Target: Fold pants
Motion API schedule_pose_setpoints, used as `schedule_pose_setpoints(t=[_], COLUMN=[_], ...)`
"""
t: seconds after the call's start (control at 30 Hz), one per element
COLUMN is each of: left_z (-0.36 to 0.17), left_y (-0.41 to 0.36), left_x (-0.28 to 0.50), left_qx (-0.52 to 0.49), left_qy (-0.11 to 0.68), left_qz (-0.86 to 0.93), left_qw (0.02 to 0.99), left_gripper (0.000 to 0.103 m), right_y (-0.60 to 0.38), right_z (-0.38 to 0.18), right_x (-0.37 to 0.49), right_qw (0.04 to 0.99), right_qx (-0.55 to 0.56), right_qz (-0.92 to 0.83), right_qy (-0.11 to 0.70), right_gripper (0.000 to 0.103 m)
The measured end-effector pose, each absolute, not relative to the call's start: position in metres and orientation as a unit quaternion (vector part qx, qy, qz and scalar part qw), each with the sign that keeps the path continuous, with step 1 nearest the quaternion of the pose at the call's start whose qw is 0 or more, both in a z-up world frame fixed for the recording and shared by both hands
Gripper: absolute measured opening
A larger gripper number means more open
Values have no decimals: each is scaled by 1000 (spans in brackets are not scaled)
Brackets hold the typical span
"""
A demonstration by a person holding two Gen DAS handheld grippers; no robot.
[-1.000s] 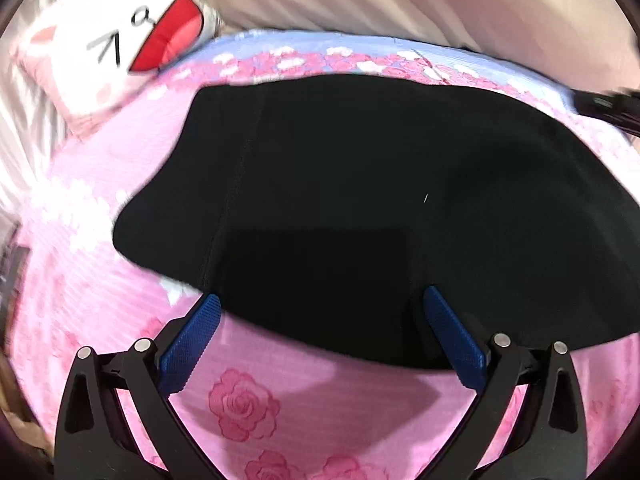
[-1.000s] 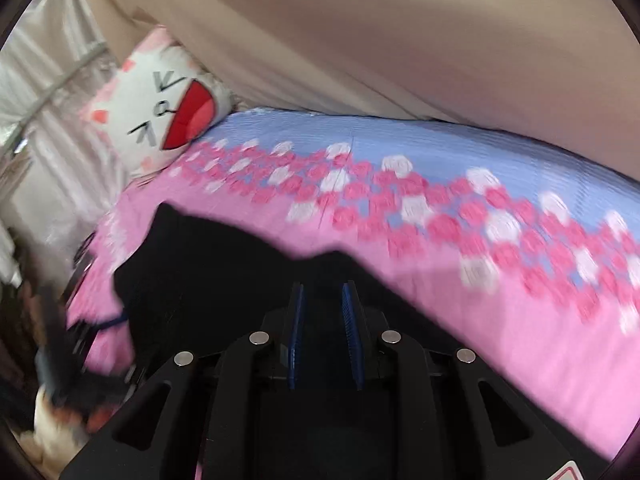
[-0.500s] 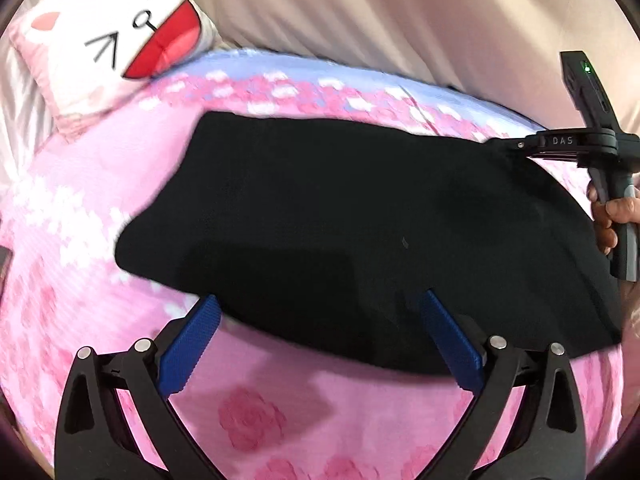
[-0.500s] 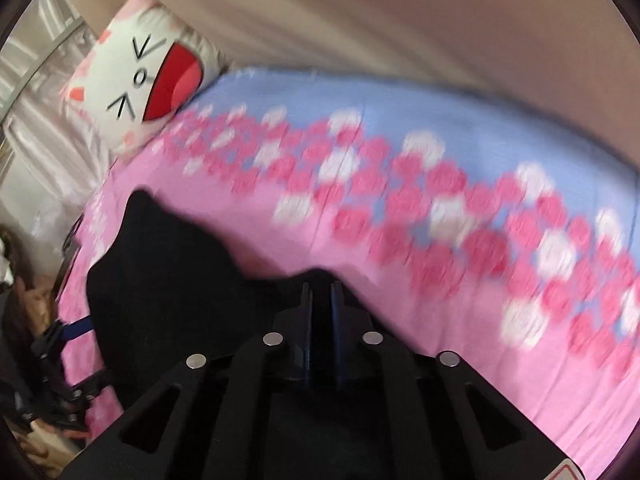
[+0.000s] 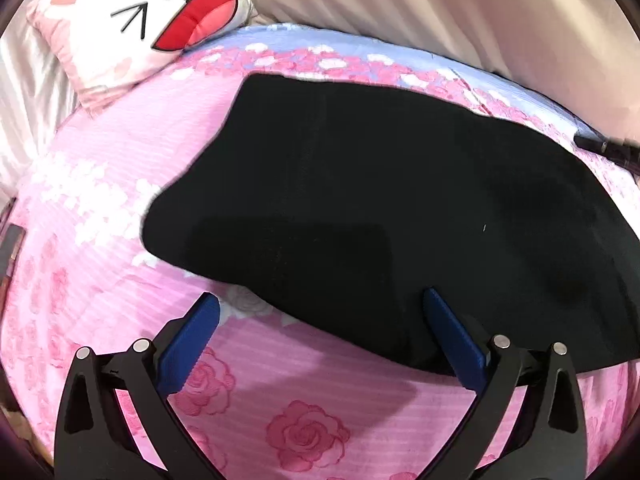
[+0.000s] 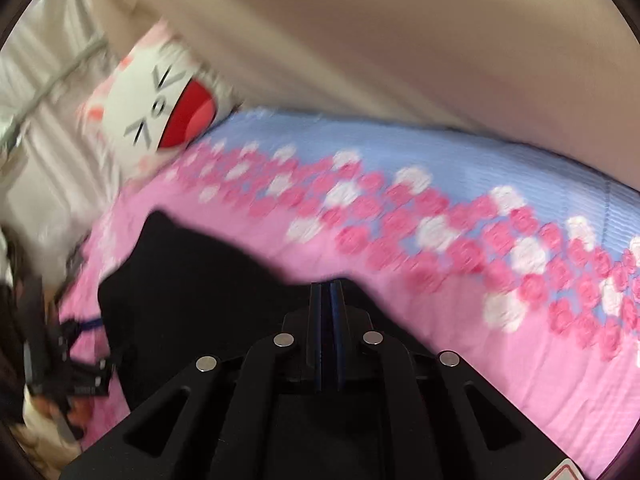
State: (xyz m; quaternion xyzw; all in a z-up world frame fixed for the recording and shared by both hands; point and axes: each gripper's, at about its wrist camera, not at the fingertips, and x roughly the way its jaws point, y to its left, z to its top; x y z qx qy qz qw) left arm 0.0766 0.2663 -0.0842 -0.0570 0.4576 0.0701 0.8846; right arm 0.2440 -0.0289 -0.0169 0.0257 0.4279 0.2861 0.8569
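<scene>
With the right tool [image 6: 329, 296] clenched on the pants [image 5: 380, 208], close the spread left tool [image 5: 320, 320] squarely over the near edge.

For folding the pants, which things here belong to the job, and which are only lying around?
Part of the job:
- black pants
- left gripper, open at the pants' near edge
- right gripper, shut on the pants' edge
- floral bedspread, the folding surface

Just there:
- cat-face pillow
- beige curtain

The pants [image 5: 380, 208] lie on my bed [image 5: 120, 184]; the pillow [image 5: 132, 20] sits at its far left corner, against the curtain [image 5: 440, 8].
</scene>
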Motion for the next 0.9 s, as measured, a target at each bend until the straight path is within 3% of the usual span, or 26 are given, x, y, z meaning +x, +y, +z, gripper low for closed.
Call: schedule_pose_setpoints(t=[0.07, 0.17, 0.27, 0.43, 0.5, 0.63, 0.7, 0.8, 0.83, 0.9], left_z=[-85, -86, -87, -86, -85, -84, -80, -64, -58, -47], left_y=[264, 265, 265, 261, 260, 253, 248, 235, 234, 236], left_x=[78, 74, 75, 74, 73, 73, 76, 75, 73, 67], left_qx=[-48, -51, -49, -44, -38, -34, -24, 2, 6, 9], left_qy=[461, 461, 460, 458, 454, 448, 446, 430, 419, 398], left_qz=[74, 73, 76, 84, 86, 97, 105, 115, 119, 137], left_qw=[883, 883, 884, 884, 886, 888, 889, 895, 900, 907], left_gripper=[98, 98, 98, 98, 98, 98, 98, 98, 98, 98], right_y=[1, 26, 4, -21, -25, -10, 4, -12, -23, -51], right_z=[-47, -46, -40, -55, -34, -26, -48, -40, -23, 5], right_x=[243, 219, 251, 299, 284, 259, 268, 272, 263, 241], right_qw=[827, 857, 847, 824, 843, 843, 843, 855, 871, 893], right_qx=[-10, -110, -28, 83, 81, 31, -18, 22, 27, 27], right_qz=[300, 277, 292, 294, 290, 306, 278, 262, 247, 232], right_qy=[476, 420, 443, 477, 446, 441, 460, 448, 424, 385], right_gripper=[9, 9, 0, 0, 11, 11, 0, 1, 11, 13])
